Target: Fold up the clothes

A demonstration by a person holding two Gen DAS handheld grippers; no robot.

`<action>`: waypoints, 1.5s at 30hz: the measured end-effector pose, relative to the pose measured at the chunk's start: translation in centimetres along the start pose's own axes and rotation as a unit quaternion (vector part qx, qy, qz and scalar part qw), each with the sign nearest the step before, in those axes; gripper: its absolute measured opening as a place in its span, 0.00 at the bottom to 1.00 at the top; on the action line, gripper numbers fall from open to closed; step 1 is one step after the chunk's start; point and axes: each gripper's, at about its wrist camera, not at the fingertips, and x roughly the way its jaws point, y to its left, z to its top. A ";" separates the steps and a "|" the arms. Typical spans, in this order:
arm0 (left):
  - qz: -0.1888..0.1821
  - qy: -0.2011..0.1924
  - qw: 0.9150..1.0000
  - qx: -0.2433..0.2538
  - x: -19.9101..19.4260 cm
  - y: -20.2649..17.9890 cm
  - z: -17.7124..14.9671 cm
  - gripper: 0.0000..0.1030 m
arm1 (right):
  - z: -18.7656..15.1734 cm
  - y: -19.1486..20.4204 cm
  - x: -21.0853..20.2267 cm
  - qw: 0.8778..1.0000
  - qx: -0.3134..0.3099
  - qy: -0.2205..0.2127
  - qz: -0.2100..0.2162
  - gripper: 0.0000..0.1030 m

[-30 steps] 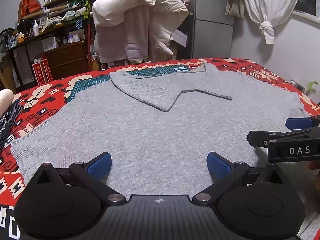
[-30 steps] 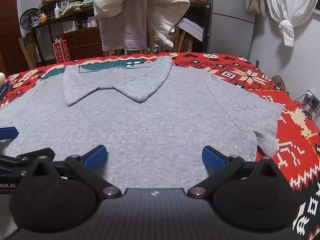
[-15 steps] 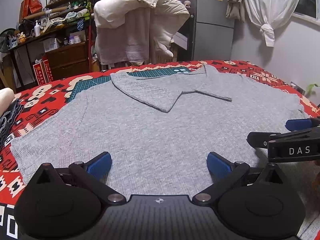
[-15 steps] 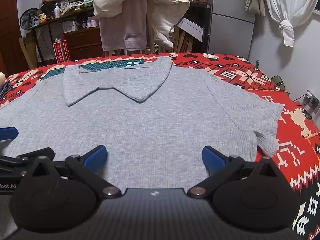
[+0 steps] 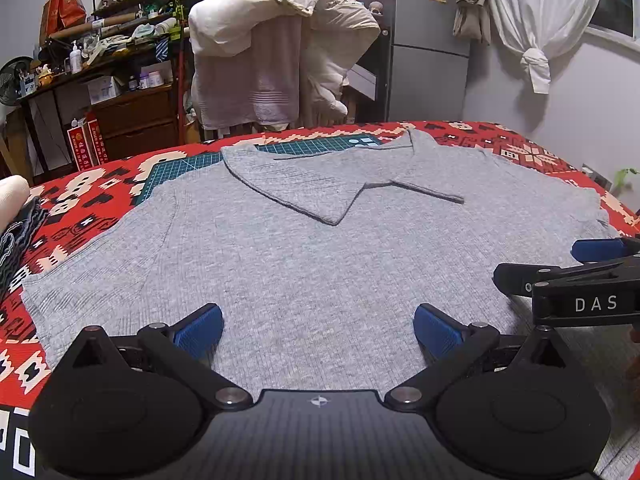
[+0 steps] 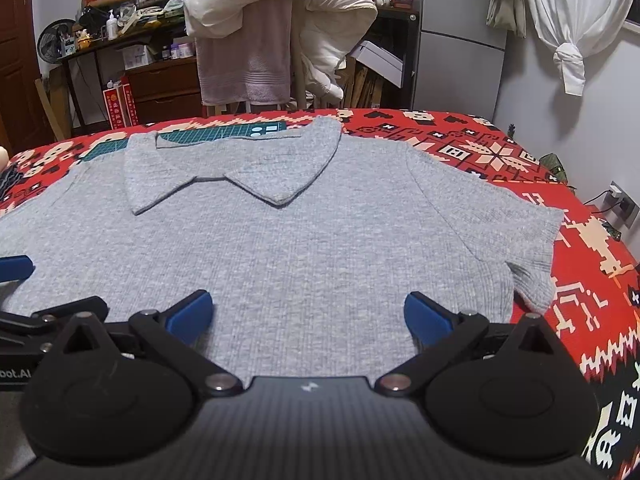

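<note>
A grey ribbed polo shirt [image 5: 320, 248] [image 6: 304, 240] lies spread flat, collar away from me, on a red patterned cloth [image 5: 88, 208] [image 6: 472, 148]. My left gripper [image 5: 318, 330] stands open over the shirt's lower hem, left of centre, with nothing between its blue pads. My right gripper [image 6: 308, 316] is open too, over the hem further right, near the right sleeve [image 6: 520, 240]. Each gripper shows at the edge of the other's view: the right one [image 5: 576, 272] in the left wrist view, the left one [image 6: 24, 292] in the right wrist view.
A green cutting mat [image 5: 304, 148] peeks out beyond the collar. Dark folded cloth [image 5: 16, 236] lies at the table's left edge. Behind the table stand a chair draped with pale bedding [image 5: 280, 48], cluttered shelves [image 5: 100, 72] and a grey fridge [image 5: 428, 52].
</note>
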 end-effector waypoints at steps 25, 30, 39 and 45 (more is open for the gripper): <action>-0.057 0.039 0.998 -0.004 -3.6 1.0 -0.5 0.87 | -1.3 -0.2 -4.3 0.998 -0.053 0.016 0.007 0.99; -0.059 0.049 0.996 0.038 -5.3 0.9 -2.5 0.88 | -4.1 -0.5 -6.7 0.998 -0.062 0.025 0.011 1.00; -0.067 0.045 0.995 0.058 -8.0 1.7 -5.0 0.89 | -7.2 -2.6 -10.2 0.999 -0.025 0.035 0.032 1.00; -0.072 0.049 0.994 0.062 -9.2 2.3 -5.7 0.89 | -8.0 -3.0 -11.5 0.998 -0.026 0.042 0.037 1.00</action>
